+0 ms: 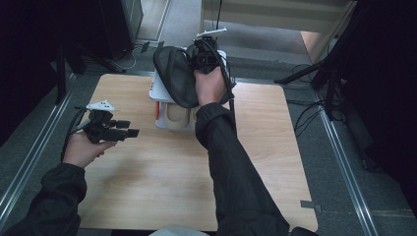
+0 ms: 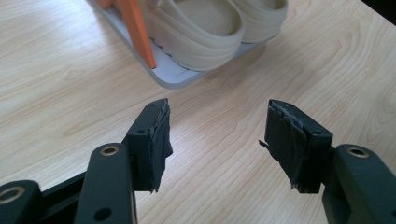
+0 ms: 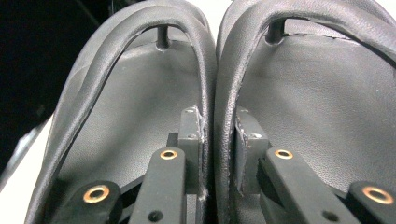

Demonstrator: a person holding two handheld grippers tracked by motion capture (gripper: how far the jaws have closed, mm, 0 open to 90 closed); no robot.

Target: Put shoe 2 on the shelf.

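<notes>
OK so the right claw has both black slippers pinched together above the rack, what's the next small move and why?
Probably lower the black slippers onto the top of the white rack. The right claw is clamped on their two inner edges and holds them over the rack, whose lower tier already has the beige slippers. The left claw is open, idle.

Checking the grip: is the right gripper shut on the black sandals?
Shut on them: the right gripper pinches the adjoining inner edges of both black sandals between its jaws.
</notes>
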